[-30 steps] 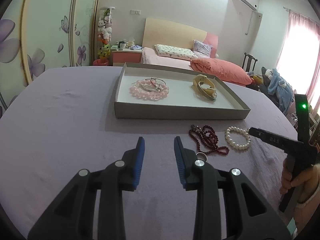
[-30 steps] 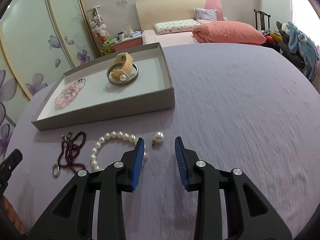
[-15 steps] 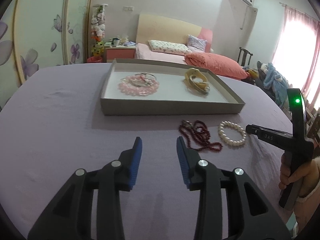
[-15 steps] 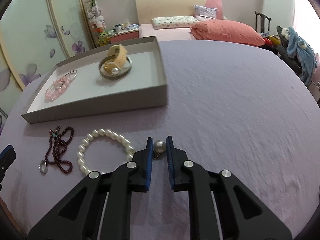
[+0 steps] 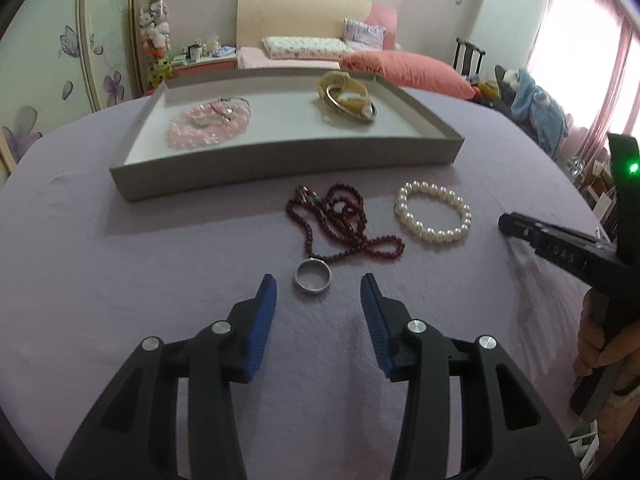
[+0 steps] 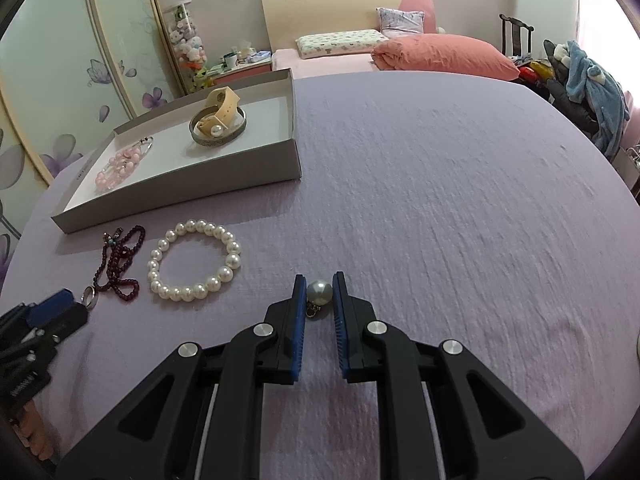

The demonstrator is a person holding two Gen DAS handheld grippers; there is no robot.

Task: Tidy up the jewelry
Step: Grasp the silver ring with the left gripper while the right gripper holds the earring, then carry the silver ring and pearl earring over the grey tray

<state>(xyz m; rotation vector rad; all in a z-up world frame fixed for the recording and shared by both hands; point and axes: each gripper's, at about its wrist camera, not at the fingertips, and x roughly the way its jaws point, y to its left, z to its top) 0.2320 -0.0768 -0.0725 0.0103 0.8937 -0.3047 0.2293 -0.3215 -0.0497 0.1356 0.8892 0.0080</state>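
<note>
Pearl earring (image 6: 319,292) is the piece in play right now, sitting on the purple desk (image 6: 460,200) right between the blue pads of the right hand-held gripper (image 6: 319,294), which looks pinched onto the ball or as good as touching both sides. I can't swear it has full grip yet. My tip: squeeze on the widest part of the pearl, not the little metal dangle at 6 o'clock of it, since a round bead will probably pop out if the pads bite off-centre. Lift straight up before swinging toward the tray (image 6: 180,196), which sits off at about 10 o'clock, and clear its front wall before letting go. The left hand-held gripper (image 5: 318,294) is spread wide and holding nothing, with the ring (image 5: 312,276) lying just ahead between its tips, so that looks like the next grab. The ring is flat and thin, so I'd come in low and catch its outer edges. It sits just at the end of the red beads (image 5: 340,224), maybe touching them, so watch for dragging. The pearl bracelet (image 6: 194,260) lies between the two grippers.
</note>
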